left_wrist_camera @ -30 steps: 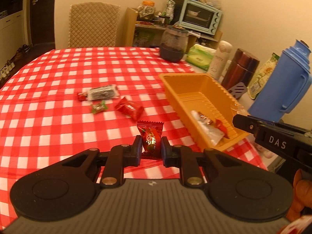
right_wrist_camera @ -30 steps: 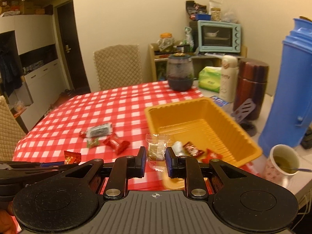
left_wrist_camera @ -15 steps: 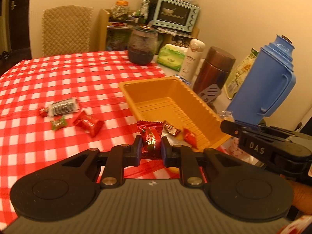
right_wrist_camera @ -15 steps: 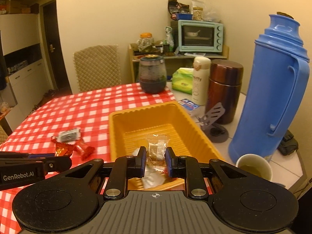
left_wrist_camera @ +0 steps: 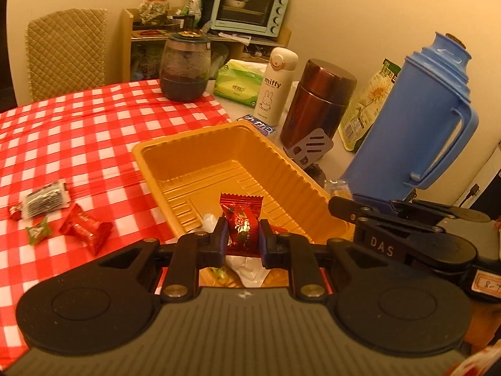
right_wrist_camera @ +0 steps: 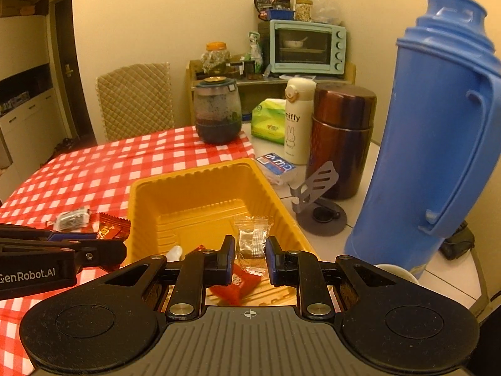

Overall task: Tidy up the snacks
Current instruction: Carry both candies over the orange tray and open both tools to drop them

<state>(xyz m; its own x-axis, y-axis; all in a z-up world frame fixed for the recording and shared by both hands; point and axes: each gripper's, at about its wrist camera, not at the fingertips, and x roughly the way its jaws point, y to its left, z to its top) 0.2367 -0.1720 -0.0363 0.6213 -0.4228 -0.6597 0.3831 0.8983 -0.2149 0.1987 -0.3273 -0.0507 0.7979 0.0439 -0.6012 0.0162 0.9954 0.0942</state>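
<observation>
left wrist: checked tablecloth, toaster oven

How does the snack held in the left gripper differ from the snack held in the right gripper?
The red snack in the left gripper has an opaque, shiny printed wrapper; the clear snack in the right gripper shows its pale content. The red one bulges; the clear one looks flatter. Both are pinched upright over the yellow tray.
</observation>
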